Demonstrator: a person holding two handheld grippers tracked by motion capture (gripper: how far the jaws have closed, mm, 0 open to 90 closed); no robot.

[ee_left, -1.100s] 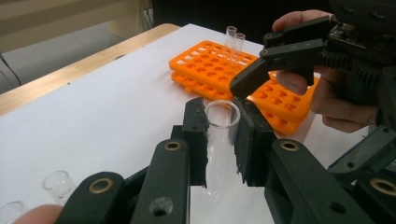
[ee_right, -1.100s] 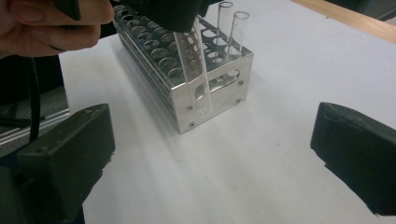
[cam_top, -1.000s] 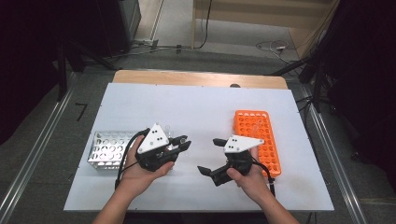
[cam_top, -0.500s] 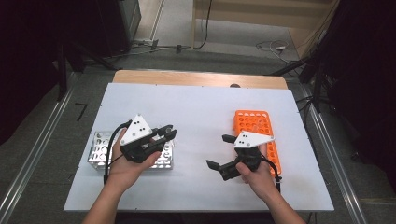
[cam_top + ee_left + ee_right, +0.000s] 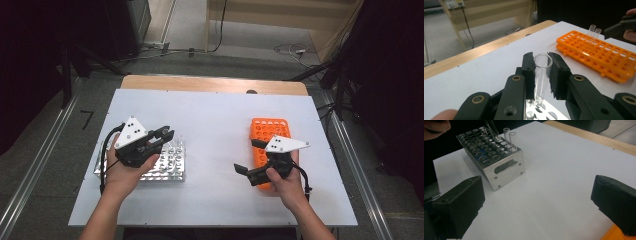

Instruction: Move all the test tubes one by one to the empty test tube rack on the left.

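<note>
In the left gripper view, my left gripper (image 5: 541, 62) is shut on a clear test tube (image 5: 541, 80), gripped just below its rim. The tube's lower end hangs over the holes of a metal rack (image 5: 541, 113). From above, that gripper (image 5: 167, 134) sits over the silver rack (image 5: 167, 169) at the table's left. My right gripper (image 5: 247, 156) stands open and holds nothing, at the left edge of the orange rack (image 5: 270, 131). Its wide-apart jaws frame bare table in its own view (image 5: 537, 202). Two clear tubes (image 5: 594, 31) stand in the orange rack (image 5: 596, 53).
The metal rack (image 5: 499, 165) holds two upright tubes (image 5: 510, 140) at its near corner. A white table top (image 5: 220, 115) with a wooden strip (image 5: 210, 84) at its far edge carries both racks. Metal rails run along both sides on the floor.
Both hands have drawn apart from the table's middle. The left gripper went left with the tube to above the metal rack; the right gripper went right toward the orange rack.
</note>
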